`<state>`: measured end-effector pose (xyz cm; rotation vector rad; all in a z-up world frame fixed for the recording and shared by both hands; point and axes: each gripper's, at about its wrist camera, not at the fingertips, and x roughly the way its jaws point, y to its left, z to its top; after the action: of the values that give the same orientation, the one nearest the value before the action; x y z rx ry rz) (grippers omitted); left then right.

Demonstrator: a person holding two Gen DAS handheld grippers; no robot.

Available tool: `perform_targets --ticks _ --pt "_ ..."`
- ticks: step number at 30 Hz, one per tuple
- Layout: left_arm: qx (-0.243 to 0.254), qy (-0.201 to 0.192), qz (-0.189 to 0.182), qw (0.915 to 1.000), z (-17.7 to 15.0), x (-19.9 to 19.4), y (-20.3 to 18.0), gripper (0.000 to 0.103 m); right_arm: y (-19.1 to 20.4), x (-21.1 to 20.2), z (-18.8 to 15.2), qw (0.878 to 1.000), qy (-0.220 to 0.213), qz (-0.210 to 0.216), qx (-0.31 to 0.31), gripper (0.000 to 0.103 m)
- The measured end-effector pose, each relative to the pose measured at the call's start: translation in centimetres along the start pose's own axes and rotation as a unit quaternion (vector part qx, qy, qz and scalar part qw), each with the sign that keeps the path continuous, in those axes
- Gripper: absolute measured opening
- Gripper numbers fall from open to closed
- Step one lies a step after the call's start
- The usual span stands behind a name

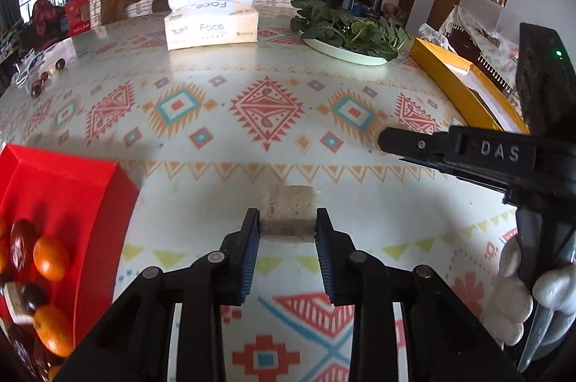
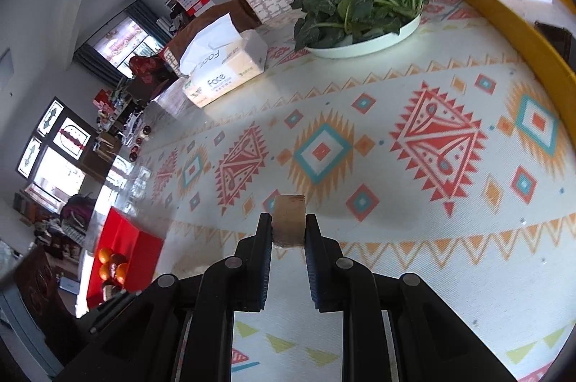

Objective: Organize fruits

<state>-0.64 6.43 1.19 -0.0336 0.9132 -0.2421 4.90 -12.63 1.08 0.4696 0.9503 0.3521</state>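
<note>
In the left wrist view my left gripper (image 1: pixel 288 220) is shut on a beige, porous block (image 1: pixel 288 204), with both pads against its sides, low over the patterned tablecloth. A red box (image 1: pixel 90 187) at the lower left holds oranges (image 1: pixel 50 258) and dark red fruits (image 1: pixel 22 238). My right gripper (image 1: pixel 387 139) reaches in from the right, side-on, held by a white-gloved hand (image 1: pixel 518 292). In the right wrist view the right gripper (image 2: pixel 288 225) is shut on a similar beige block (image 2: pixel 288 211). The red box (image 2: pixel 124 238) with oranges (image 2: pixel 106 256) lies far left.
At the back of the table stand a tissue box (image 1: pixel 211 29) and a white plate (image 1: pixel 345 53) of green leaves. A yellow box (image 1: pixel 464 83) runs along the right side. Dark round fruits (image 1: pixel 37 87) lie loose at the far left edge. Chairs stand behind the table.
</note>
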Motion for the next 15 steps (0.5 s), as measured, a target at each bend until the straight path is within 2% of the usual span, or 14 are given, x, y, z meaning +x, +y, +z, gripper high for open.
perform_targets --ticks 5,7,9,11,13,14,15 --pt "0.005 0.008 0.002 1.0000 -0.5 0.6 -0.3 0.031 0.4 0.2 -0.2 1.000 0.003 0.000 -0.003 0.019" --pt "0.010 0.008 0.004 0.9999 -0.3 0.8 -0.5 0.038 0.4 0.2 -0.2 1.000 0.004 0.001 -0.004 0.019" --pt "0.018 0.010 0.011 0.9997 -0.3 1.0 -0.8 0.059 0.4 0.3 -0.2 1.000 0.006 0.002 -0.004 0.019" --pt "0.030 0.011 0.018 0.9993 -0.4 1.2 -1.3 0.063 0.5 0.4 -0.2 1.000 0.007 0.003 -0.007 0.019" --pt "0.031 0.010 0.024 0.9992 -0.4 1.3 -1.5 0.063 0.5 0.4 -0.2 1.000 0.008 0.004 -0.008 0.019" --pt "0.026 0.008 0.024 0.9993 -0.4 1.2 -1.4 0.058 0.6 0.5 -0.2 1.000 0.009 0.004 -0.008 0.019" --pt "0.024 0.005 0.027 0.9993 -0.5 1.1 -1.3 0.035 0.6 0.5 -0.2 1.000 0.009 0.005 -0.008 0.019"
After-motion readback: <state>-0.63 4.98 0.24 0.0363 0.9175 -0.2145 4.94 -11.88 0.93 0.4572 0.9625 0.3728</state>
